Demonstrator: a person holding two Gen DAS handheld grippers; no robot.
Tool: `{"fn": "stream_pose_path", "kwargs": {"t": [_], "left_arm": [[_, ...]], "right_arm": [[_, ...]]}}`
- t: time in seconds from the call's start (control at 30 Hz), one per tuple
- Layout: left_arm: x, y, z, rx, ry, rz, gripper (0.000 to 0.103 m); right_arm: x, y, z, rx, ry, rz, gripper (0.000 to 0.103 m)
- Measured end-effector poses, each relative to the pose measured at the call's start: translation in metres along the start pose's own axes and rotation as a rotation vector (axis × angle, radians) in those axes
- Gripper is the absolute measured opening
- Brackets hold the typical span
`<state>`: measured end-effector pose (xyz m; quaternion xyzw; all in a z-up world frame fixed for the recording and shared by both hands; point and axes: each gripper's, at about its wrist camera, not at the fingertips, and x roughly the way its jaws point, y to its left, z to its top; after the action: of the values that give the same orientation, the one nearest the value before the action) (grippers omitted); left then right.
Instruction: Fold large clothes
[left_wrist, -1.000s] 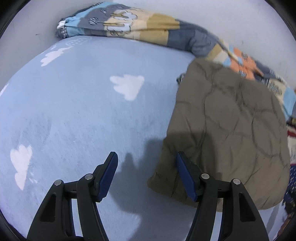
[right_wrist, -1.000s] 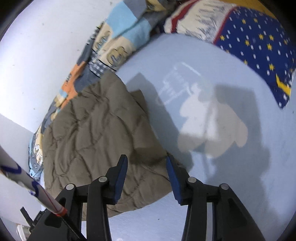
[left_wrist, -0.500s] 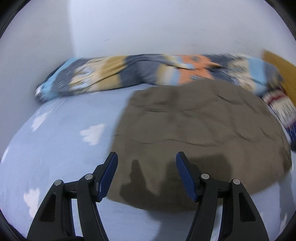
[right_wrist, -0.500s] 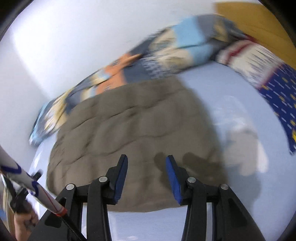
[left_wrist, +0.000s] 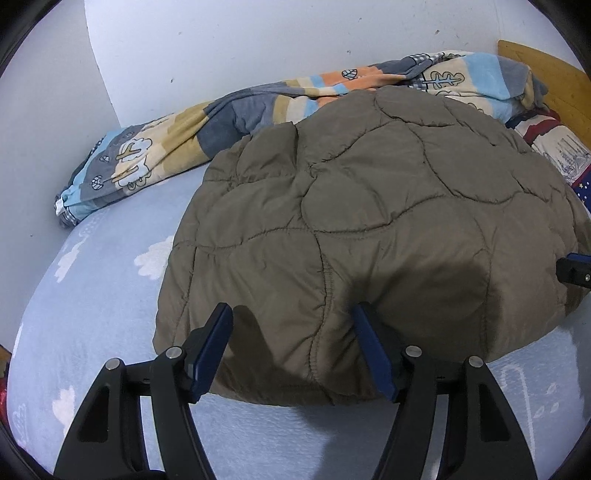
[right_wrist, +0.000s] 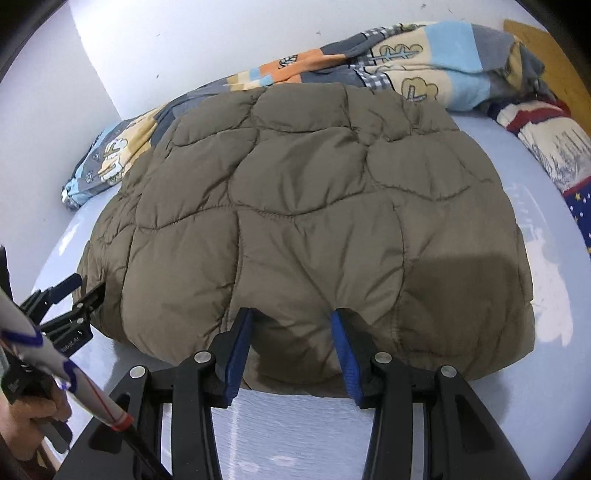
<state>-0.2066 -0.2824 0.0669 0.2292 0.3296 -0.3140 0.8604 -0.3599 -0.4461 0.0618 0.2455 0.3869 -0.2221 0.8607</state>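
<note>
A folded olive-brown quilted jacket lies flat on the light-blue bed sheet. My left gripper hangs over the near left part of its hem, jaws opening. The hem shows between the fingers, but the pads do not press on it. My right gripper is open over the near right part of the hem, also without pressing on the cloth. In the right wrist view the left gripper appears at the jacket's left corner. The right gripper's tip shows at the left wrist view's right edge.
A patchwork blanket is bunched along the white wall behind the jacket. A star-print pillow and a wooden headboard are at the right. A hand and a white rod show at lower left.
Both grippers have rolled and swung from the jacket's side edges round to its near hem. The jacket now fills the middle of both views and has not shifted on the bed.
</note>
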Motion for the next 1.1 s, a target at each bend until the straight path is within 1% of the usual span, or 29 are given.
{"fn": "stream_pose_path", "kwargs": {"t": [0.27,0.47,0.9,1.0,1.1], "left_arm": [[-0.003,-0.009,-0.002,0.053,-0.024,0.041,0.068],[-0.002,-0.01,-0.002,0.054,-0.025,0.042,0.068],[-0.003,-0.012,-0.002,0.068,-0.034,0.056,0.068],[-0.003,-0.012,-0.002,0.071,-0.035,0.057,0.068],[-0.003,-0.012,-0.002,0.075,-0.036,0.059,0.068]], "right_arm": [[-0.003,0.005,-0.004,-0.02,0.004,-0.02,0.05],[-0.004,0.009,-0.006,-0.032,0.012,-0.025,0.054],[-0.007,0.007,-0.004,-0.023,0.022,-0.018,0.056],[-0.013,0.005,-0.002,-0.009,0.013,-0.012,0.056],[-0.022,-0.002,0.002,0.022,-0.014,-0.01,0.056]]}}
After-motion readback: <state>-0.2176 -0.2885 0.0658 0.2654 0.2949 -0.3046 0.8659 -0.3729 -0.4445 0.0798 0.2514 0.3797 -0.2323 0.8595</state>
